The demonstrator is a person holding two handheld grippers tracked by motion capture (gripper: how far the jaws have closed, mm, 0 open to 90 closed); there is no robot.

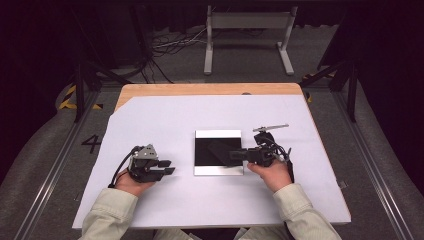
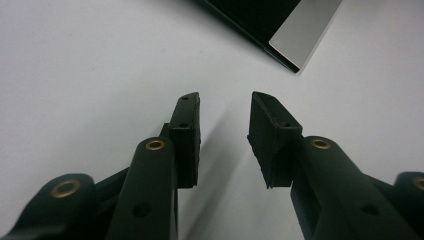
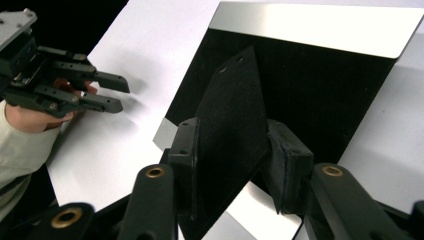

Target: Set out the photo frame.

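White sheeting (image 1: 165, 120) covers the table; the right gripper (image 3: 230, 165) clamps a black flap (image 3: 232, 125) over the black tray (image 3: 310, 30) — mid-lift, probably. Left gripper (image 2: 225, 125) waits, jaws apart, empty — next, raise steadily.

We read one mark: a dark painted numeral "4" (image 1: 91, 143) on the grey floor (image 1: 45, 150), left of the white-covered wooden table (image 1: 150, 125). We find no other legible text.
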